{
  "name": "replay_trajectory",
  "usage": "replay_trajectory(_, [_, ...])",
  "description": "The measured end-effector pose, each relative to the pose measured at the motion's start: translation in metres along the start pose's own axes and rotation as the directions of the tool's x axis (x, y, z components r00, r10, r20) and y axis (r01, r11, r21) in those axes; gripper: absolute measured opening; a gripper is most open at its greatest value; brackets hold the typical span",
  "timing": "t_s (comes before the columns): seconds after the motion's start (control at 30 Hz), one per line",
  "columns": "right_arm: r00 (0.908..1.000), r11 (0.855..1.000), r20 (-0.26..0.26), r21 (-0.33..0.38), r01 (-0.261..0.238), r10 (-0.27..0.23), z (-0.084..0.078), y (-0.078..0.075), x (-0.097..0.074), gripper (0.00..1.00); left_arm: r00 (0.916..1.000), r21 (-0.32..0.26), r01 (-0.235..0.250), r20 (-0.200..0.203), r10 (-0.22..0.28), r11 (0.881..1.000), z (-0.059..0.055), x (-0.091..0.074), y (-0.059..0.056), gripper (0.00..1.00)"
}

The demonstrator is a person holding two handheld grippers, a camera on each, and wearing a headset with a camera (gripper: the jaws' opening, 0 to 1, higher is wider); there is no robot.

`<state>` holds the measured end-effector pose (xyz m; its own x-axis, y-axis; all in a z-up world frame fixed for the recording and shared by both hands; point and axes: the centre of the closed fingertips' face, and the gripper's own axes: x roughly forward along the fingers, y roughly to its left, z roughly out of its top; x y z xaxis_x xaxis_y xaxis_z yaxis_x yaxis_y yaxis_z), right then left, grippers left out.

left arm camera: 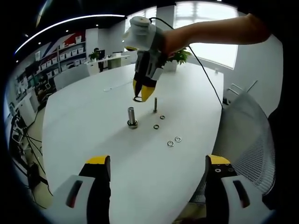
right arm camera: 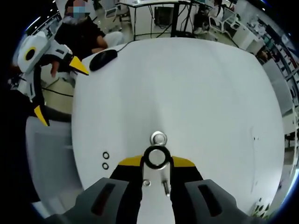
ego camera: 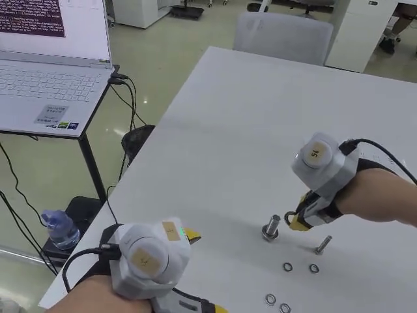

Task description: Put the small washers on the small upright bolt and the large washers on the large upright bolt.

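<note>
Right claw (right arm camera: 156,161) with large washer (right arm camera: 145,157) beside large upright bolt (right arm camera: 158,138)

The head view looks down from above the near edge of the bench (ego camera: 247,130), with the large bolt (ego camera: 271,228) at 5 o'clock. The left gripper view looks low across the bench from far back, right tongs (left arm camera: 142,92) at 12 o'clock. The right gripper view looks steeply down, close over that bolt, left tongs (right arm camera: 60,91) at 9 o'clock. All three share the bolt.
</note>
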<state>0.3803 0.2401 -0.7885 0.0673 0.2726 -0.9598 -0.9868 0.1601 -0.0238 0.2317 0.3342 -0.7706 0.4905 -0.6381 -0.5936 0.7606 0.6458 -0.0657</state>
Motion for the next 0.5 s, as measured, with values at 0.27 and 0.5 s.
replay_trajectory(0.27, [0.9999, 1.0, -0.013, -0.028, -0.002, 0.001, 0.011, -0.002, 0.016, 0.21, 0.9999, 0.004, 0.006, -0.013, -0.006, 1.0, -0.001, 0.003, 0.002, 0.83])
replay_trajectory(0.5, [0.9996, 1.0, -0.026, -0.023, -0.01, 0.009, 0.013, -0.006, 0.024, 0.21, 0.9997, 0.005, 0.008, -0.023, -0.008, 1.0, -0.003, 0.005, 0.005, 0.82])
